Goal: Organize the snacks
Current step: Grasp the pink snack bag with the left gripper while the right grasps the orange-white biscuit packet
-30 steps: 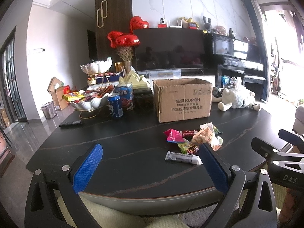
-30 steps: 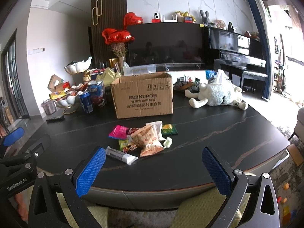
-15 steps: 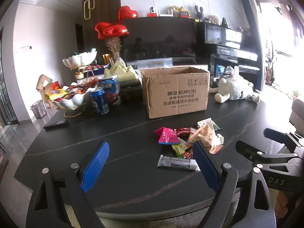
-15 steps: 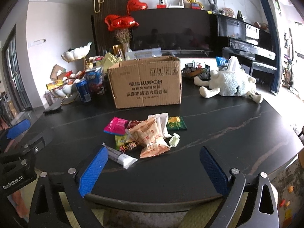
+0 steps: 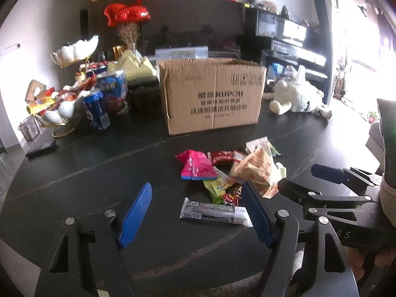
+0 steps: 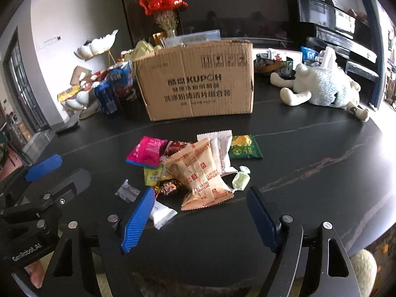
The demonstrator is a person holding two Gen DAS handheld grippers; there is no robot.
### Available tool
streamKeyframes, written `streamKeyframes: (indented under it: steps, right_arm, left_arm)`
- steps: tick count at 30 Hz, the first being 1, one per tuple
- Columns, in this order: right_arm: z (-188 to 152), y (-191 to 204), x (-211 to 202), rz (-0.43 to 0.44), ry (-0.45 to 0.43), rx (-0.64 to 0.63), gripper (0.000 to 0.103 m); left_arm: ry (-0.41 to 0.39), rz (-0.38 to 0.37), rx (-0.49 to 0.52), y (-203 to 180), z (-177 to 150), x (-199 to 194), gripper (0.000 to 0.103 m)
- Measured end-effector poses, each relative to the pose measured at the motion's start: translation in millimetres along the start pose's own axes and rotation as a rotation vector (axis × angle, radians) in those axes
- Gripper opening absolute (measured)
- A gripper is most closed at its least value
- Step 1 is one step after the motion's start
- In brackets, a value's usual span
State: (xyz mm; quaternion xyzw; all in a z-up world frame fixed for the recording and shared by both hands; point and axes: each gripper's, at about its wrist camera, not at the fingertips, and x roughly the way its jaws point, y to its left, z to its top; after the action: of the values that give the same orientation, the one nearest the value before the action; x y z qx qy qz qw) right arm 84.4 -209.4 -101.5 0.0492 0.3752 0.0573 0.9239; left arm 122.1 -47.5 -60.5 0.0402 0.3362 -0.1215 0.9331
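A pile of snack packets lies on the black table: a pink packet, an orange biscuit bag, a green packet and a grey-and-white bar. An open cardboard box stands behind them. My left gripper is open and empty, just in front of the bar. My right gripper is open and empty, just in front of the biscuit bag. Each gripper shows at the edge of the other's view.
A white plush sheep lies at the back right. Blue snack boxes and a white bowl stand with snacks are at the back left. A dark remote lies near the left edge.
Both grippers have moved forward over the table edge toward the snack pile, which now looks much larger. Both stayed open.
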Motion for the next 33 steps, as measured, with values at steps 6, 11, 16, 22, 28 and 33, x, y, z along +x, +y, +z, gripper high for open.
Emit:
streamKeyframes:
  steps: [6, 11, 16, 22, 28, 33]
  right_arm:
    - [3.9, -1.1, 20.9, 0.01, 0.036, -0.012, 0.071]
    - [8.5, -1.1, 39.8, 0.029, 0.064, -0.015, 0.066]
    - [10.4, -2.3, 54.6, 0.046, 0.103, -0.01, 0.06]
    - [13.2, 0.3, 64.7, 0.03, 0.12, -0.017, 0.06]
    - [15.2, 2.3, 71.8, 0.023, 0.131, -0.021, 0.06]
    - [14.7, 4.7, 75.9, 0.0, 0.128, -0.04, 0.06]
  left_arm:
    - [0.04, -0.013, -0.01, 3.4, 2.3, 25.8, 0.066]
    - [0.063, -0.019, -0.016, 7.5, 8.5, 47.2, 0.064]
    - [0.086, -0.037, -0.019, 11.2, 13.7, 69.0, 0.062]
    - [0.103, -0.066, -0.045, 18.5, 17.4, 90.9, 0.059]
    - [0.122, -0.099, -0.07, 23.4, 17.8, 109.3, 0.055]
    - [0.144, -0.125, -0.088, 26.3, 15.9, 120.5, 0.049]
